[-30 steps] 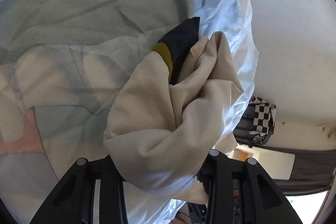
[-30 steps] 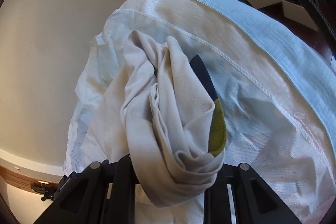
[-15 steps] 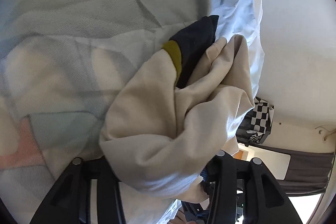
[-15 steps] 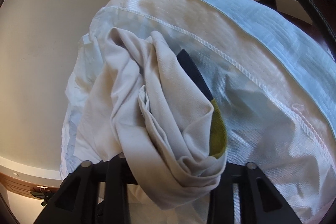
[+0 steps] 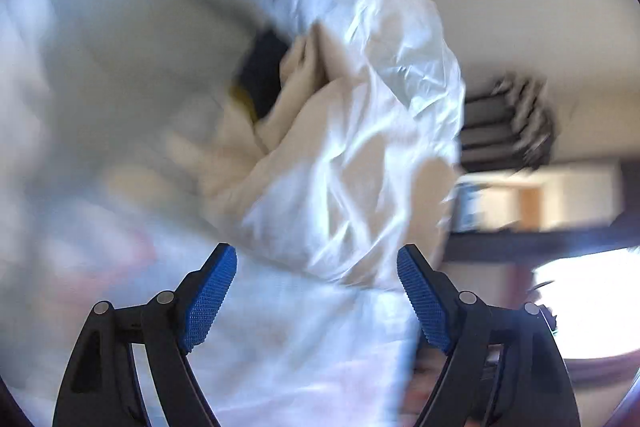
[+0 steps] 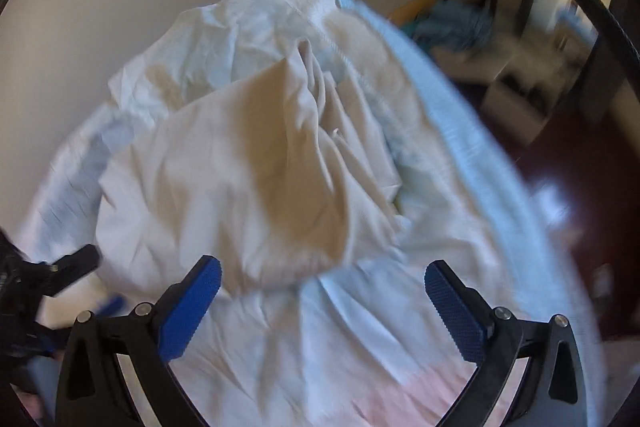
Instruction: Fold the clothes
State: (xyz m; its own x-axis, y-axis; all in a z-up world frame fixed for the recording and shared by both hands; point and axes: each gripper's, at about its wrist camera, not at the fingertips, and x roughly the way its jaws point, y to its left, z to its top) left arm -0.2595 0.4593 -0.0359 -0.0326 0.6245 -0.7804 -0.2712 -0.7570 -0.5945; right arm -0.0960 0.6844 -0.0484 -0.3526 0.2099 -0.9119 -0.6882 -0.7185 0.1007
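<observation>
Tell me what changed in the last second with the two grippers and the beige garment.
Both the left gripper and right gripper opened and let go of the beige garment, which dropped onto the white sheet. It stays bunched, unfolded.

a: how does the left gripper (image 5: 316,263) stand?
b: jaws spread wide, blue pads (image 5: 208,303) bare, nothing between them.
a: and the right gripper (image 6: 322,281)?
b: the same, spread wide, pads (image 6: 456,311) gripping nothing.
</observation>
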